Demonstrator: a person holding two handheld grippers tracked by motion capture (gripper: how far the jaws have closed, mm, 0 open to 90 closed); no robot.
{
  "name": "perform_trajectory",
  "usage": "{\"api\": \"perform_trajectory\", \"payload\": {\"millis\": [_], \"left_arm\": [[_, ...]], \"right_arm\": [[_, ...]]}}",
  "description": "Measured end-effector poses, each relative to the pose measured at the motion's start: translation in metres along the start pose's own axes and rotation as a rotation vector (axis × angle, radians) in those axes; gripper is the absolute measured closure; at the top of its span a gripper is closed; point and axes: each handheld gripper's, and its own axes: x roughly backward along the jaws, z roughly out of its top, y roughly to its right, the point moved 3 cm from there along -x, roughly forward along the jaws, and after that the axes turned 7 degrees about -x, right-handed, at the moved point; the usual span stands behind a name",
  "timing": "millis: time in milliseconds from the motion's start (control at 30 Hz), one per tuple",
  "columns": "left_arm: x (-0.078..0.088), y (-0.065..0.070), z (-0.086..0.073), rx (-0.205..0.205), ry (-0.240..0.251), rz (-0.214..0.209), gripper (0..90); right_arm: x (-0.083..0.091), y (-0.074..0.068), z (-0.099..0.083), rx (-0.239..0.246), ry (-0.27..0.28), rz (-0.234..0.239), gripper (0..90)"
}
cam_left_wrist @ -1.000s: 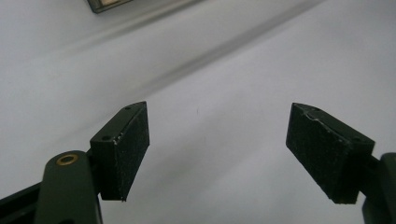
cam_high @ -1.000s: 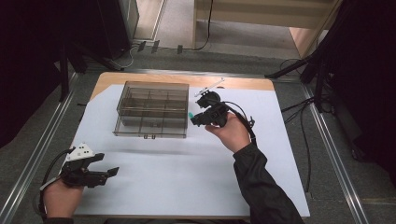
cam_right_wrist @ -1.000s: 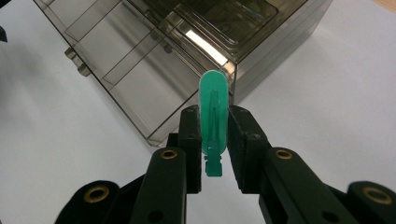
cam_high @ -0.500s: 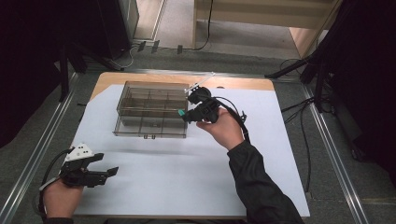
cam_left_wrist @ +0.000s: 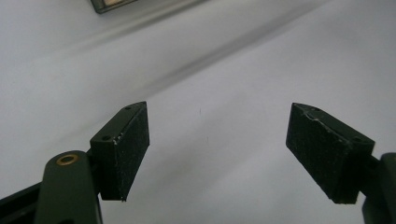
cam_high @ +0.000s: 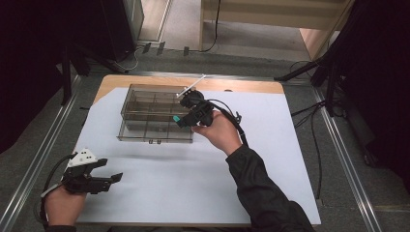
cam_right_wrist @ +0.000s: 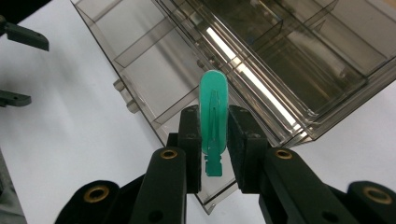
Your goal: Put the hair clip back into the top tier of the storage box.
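the green clip (cam_right_wrist: 214, 119) sits pinched between the jaws of our right gripper (cam_high: 186, 117), held over the right end of the clear compartment box (cam_high: 154, 113), which lies toward the far left of the desk (cam_high: 270, 145) on its white sheet. our left gripper (cam_high: 104, 179) rests near the desk's near left corner, well apart from the box, its pads (cam_left_wrist: 122, 151) spread wide over bare white surface, gripping nothing.
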Motion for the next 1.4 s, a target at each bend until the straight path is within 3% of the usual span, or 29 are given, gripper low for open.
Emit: {"api": "perform_trajectory", "payload": {"millis": [600, 1400], "left_arm": [[0.001, -0.001, -0.001, 0.006, 0.008, 0.008, 22.5], [0.002, -0.002, -0.001, 0.006, 0.012, 0.009, 22.5]], "right_arm": [[-0.033, 0.003, -0.007, -0.009, -0.088, -0.012, 77.7], [-0.046, 0.005, -0.010, -0.005, -0.105, -0.027, 76.9]]}}
